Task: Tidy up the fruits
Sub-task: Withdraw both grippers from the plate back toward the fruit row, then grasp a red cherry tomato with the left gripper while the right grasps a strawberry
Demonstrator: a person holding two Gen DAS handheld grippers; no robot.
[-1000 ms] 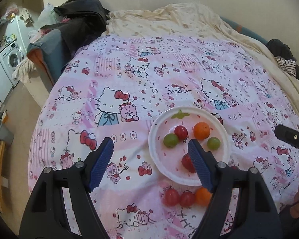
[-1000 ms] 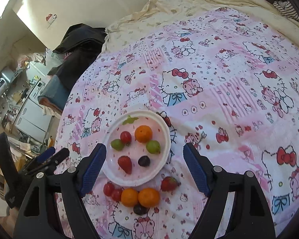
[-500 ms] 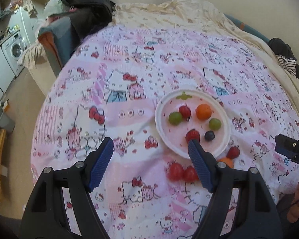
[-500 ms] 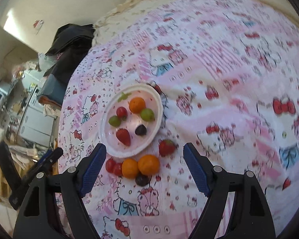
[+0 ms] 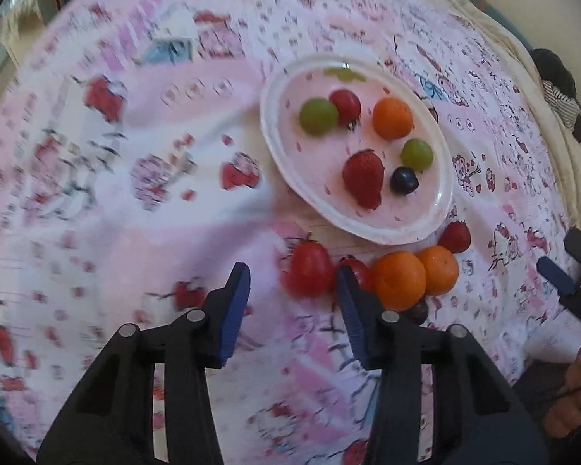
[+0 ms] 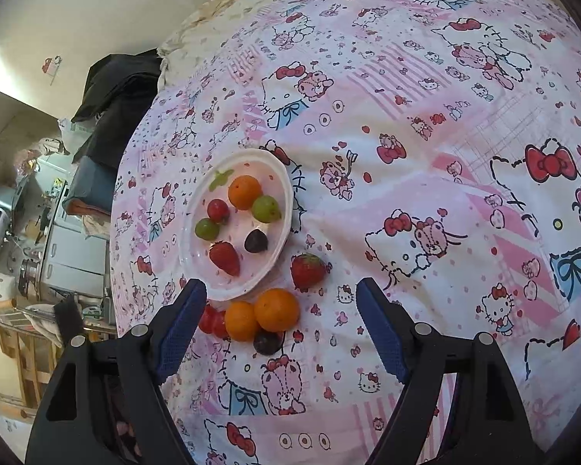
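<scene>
on a pink cartoon-print bedspread (image 6: pixel 426 124), a white plate (image 6: pixel 189 248) holds fruit, more fruit lies just beside its near rim, the left gripper (image 5: pixel 292 290) has just been narrowing, nothing pinched, the right gripper (image 6: pixel 281 302) is spread wide and empty.

A white plate (image 6: pixel 281 193) at centre left in the right wrist view holds an orange (image 6: pixel 244 192), two green grapes (image 6: pixel 266 209), red berries (image 6: pixel 224 257) and a dark grape (image 6: pixel 256 241) on a pink-and-white cartoon-cat bedspread (image 6: pixel 426 155) (red bows throughout), blue pads (image 6: pixel 180 321) on black grippers.
</scene>
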